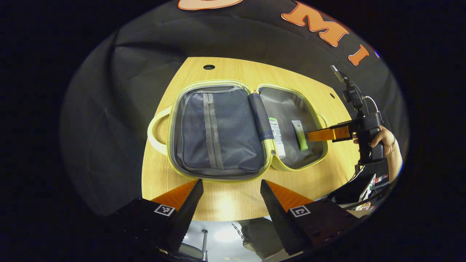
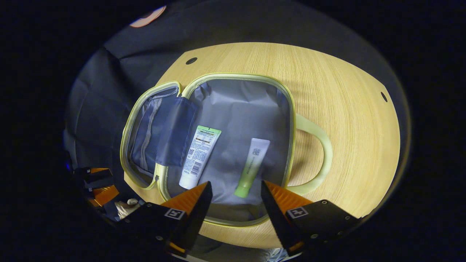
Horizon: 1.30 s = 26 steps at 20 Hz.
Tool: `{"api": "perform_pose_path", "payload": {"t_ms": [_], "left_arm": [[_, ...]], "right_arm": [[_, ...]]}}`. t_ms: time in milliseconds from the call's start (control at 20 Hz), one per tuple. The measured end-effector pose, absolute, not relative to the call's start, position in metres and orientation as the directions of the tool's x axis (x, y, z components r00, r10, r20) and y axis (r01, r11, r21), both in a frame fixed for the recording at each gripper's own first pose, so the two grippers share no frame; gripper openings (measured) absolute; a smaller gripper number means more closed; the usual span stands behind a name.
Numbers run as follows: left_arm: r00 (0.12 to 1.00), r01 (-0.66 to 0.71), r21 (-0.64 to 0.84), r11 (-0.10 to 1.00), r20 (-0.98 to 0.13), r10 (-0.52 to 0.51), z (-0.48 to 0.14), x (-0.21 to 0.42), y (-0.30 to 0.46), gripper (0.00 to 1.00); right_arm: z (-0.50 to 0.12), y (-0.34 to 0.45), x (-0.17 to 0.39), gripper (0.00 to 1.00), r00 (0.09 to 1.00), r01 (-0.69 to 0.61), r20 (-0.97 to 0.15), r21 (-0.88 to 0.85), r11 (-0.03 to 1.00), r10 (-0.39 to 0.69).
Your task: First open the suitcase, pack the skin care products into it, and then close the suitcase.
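Setting: booth with a black cloth wall; a pale wood-grain desk [image 2: 338, 109] with small round holes near its far edge.

Suitcase [image 2: 291, 109]: small, yellow-green trimmed, lying opened flat on the desk, both halves up. One half carries a mesh pocket [image 1: 218, 127] with a zip; the other is a plain grey-lined compartment. A looped handle [image 2: 320, 145] shows on each outer side.

Skin care products: white tube [image 2: 199, 156] and green-capped tube [image 2: 252, 167], both lying flat inside the grey compartment, side by side, apart from each other.

Left hand-held gripper [image 1: 231, 196]: jaws wide, empty, hovering at the near desk edge just short of the mesh half.

Right hand-held gripper [image 2: 235, 198]: jaws wide, empty, over the near rim of the grey compartment, close to the green-capped tube's cap but not on it. A hand [image 1: 384, 140] holds it at the desk's side.

Progress, as judged: opening done; two products packed; no further products visible on the desk. Closing remains.

Obstructions: the right hand-held gripper reaches over the compartment and would need to clear before the halves fold together.
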<state>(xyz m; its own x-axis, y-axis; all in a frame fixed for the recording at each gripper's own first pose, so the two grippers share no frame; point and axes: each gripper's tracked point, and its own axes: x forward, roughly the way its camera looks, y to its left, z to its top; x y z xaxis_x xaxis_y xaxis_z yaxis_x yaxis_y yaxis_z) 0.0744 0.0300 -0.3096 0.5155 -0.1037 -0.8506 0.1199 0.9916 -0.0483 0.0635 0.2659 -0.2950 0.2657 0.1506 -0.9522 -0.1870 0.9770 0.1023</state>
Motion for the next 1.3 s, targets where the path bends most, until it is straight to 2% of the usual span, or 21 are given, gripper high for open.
{"api": "perform_pose_path", "payload": {"t_ms": [50, 300, 500, 750, 1100, 1300], "left_arm": [[0.516, 0.120, -0.052, 0.991, -0.850, -0.108, -0.309, 0.075, 0.030, 0.98], [0.549, 0.074, -0.086, 0.993, -0.828, -0.113, -0.309, 0.073, 0.050, 0.98], [0.592, -0.020, -0.116, 0.993, -0.802, -0.081, -0.308, 0.082, 0.100, 0.98], [0.640, -0.068, -0.113, 0.991, -0.767, -0.043, -0.305, 0.113, 0.160, 0.98], [0.663, -0.161, -0.240, 0.957, -0.745, -0.075, -0.336, 0.157, 0.205, 0.98], [0.686, -0.201, -0.399, 0.895, -0.709, -0.162, -0.349, 0.189, 0.210, 0.97]], "right_arm": [[-0.294, 0.267, 0.064, 0.95, 0.272, -0.186, -0.950, 0.103, 0.977, 0.152], [-0.281, 0.273, 0.062, 0.96, 0.317, -0.212, -0.932, 0.112, 0.971, 0.177], [-0.271, 0.282, 0.058, 0.96, 0.348, -0.237, -0.914, 0.129, 0.963, 0.208], [-0.256, 0.285, 0.048, 0.96, 0.395, -0.253, -0.893, 0.121, 0.960, 0.217], [-0.227, 0.278, 0.047, 0.96, 0.505, -0.225, -0.833, 0.124, 0.966, 0.224], [-0.219, 0.263, 0.048, 0.96, 0.563, -0.186, -0.805, 0.100, 0.977, 0.190]]}}
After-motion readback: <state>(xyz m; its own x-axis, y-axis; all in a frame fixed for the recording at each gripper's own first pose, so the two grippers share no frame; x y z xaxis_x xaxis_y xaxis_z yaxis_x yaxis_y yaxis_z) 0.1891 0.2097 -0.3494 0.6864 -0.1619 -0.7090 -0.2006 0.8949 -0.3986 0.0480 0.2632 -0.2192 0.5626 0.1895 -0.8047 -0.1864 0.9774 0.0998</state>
